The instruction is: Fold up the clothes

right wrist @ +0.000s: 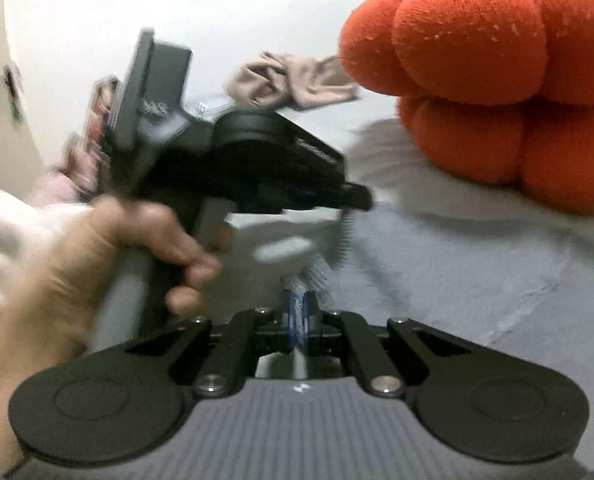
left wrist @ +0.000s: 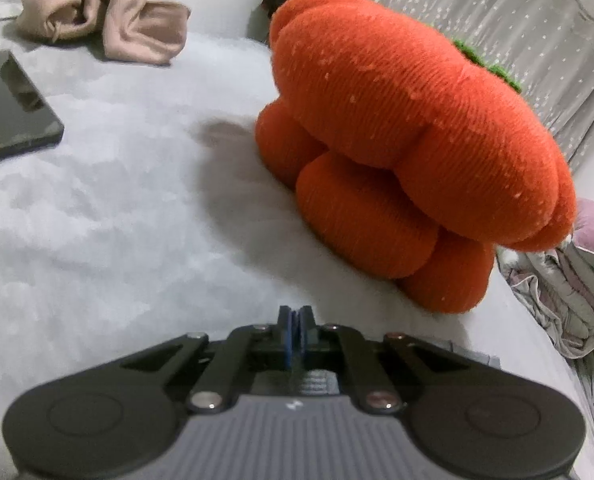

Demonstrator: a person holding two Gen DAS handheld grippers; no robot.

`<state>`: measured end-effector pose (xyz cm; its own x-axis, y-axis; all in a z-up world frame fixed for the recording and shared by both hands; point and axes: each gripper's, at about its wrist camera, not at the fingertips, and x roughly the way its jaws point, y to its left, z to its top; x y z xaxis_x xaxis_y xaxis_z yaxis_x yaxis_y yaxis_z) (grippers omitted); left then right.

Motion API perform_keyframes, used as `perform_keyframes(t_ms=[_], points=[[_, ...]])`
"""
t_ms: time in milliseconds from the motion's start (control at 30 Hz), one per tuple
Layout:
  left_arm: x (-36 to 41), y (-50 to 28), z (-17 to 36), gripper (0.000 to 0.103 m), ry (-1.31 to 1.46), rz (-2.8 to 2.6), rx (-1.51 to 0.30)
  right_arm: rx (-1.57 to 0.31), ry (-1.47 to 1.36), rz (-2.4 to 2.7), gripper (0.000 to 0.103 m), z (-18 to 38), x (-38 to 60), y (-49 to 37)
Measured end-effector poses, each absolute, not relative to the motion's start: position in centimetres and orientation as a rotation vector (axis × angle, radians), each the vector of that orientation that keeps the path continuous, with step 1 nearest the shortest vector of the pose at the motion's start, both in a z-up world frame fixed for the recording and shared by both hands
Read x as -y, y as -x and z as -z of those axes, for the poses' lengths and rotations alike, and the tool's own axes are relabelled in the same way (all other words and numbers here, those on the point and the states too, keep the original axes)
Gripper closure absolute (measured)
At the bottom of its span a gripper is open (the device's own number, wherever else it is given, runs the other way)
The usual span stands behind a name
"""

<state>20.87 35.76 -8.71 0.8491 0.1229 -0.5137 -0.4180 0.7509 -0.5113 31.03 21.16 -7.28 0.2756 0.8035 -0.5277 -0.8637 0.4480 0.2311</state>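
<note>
- Left wrist view: the left gripper [left wrist: 295, 316] is clenched with nothing between its blue pads, above the white bed cover [left wrist: 109, 208].
- The right gripper [right wrist: 299, 312] pinches grey cloth [right wrist: 313, 276].
- A beige garment [left wrist: 109, 20] lies crumpled far ahead, beyond the orange plush [left wrist: 409, 152].

Open white bedding [left wrist: 117, 208] filled the frame's left and centre — passable. The orange plush [left wrist: 409, 152] blocked the right; a beige garment [left wrist: 109, 20] and dark tablet [left wrist: 13, 108] crowded the upper left.
</note>
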Motion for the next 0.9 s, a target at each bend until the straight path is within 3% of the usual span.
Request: perform_keyframes(t_ms=[267, 333, 367, 400, 433, 467, 500, 600, 767, 900], points=[[-34.8, -21.8, 8.9, 0.097, 0.529, -0.377, -0.524, -0.758, 0.006, -1.174, 0.096, 9.1, -21.8, -32.1], [-34.5, -21.7, 8.4, 0.095, 0.510, -0.365, -0.512, -0.755, 0.001, -1.180, 0.088, 8.9, -21.8, -31.8], [-34.4, -21.6, 8.1, 0.089, 0.512, -0.352, -0.499, -0.754, -0.004, -1.183, 0.087, 8.8, -21.8, -31.7], [-34.3, -21.5, 7.9, 0.075, 0.515, -0.339, -0.487, -0.753, -0.008, -1.183, 0.083, 8.7, -21.9, -31.6], [-34.2, -21.3, 7.6, 0.065, 0.517, -0.326, -0.474, -0.749, -0.010, -1.182, 0.070, 8.4, -21.8, -31.5], [-34.1, -21.2, 7.3, 0.048, 0.519, -0.312, -0.461, -0.735, -0.010, -1.176, 0.061, 8.1, -21.6, -31.3], [-34.0, -21.0, 7.0, 0.042, 0.521, -0.299, -0.449, -0.719, -0.006, -1.166, 0.051, 7.7, -21.4, -31.1], [-33.7, -20.6, 6.2, 0.031, 0.527, -0.259, -0.410, -0.666, 0.025, -1.085, 0.038, 6.4, -20.4, -31.0], [-33.2, -20.0, 4.9, 0.016, 0.535, -0.188, -0.347, -0.681, -0.007, -0.877, 0.034, 4.8, -16.6, -32.0], [-30.4, -21.3, 5.5, 0.010, 0.481, -0.008, -0.363, -0.608, 0.002, -0.653, 0.018, 4.2, -11.4, -31.4]])
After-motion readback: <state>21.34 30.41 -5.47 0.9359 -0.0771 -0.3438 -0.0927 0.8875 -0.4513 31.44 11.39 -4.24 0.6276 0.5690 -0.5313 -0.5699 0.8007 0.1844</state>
